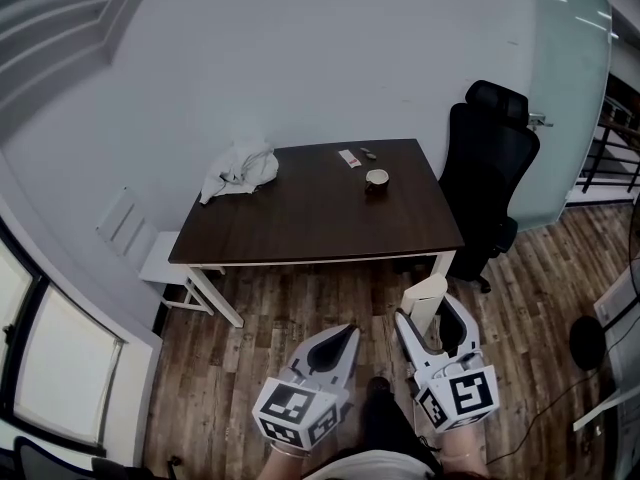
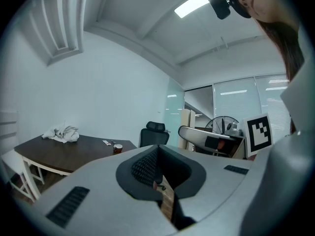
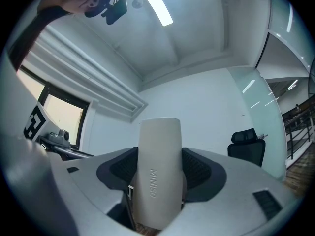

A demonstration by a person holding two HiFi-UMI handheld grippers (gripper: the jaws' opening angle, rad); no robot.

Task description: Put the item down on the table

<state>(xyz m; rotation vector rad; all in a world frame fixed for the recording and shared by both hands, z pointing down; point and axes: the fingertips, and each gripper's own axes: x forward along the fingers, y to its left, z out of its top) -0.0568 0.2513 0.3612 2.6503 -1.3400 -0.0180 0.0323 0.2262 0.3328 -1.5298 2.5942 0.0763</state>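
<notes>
Underfoot, a plank wood floor (image 1: 300, 308) fills the near part of the head view. On it, farther off, stands a dark brown table (image 1: 300, 218) with white legs, against a pale wall. A black office chair (image 1: 490, 168) stands just beside the table's right edge.

Near the bottom edge, the left gripper (image 1: 345, 333) and the right gripper (image 1: 428, 313) are held side by side above the floor, short of the table. The left gripper's jaws are pressed together with nothing between them. The right gripper's jaws pinch an off-white case (image 3: 158, 171) by its two sides, and its rounded end sticks out past the jaws. The case is over the floor, well apart from the tabletop.

A crumpled white cloth (image 1: 240, 168) lies at the table's far left corner. A small cup (image 1: 377, 178) sits towards the far right, with a flat packet (image 1: 349, 157) just beyond it.
</notes>
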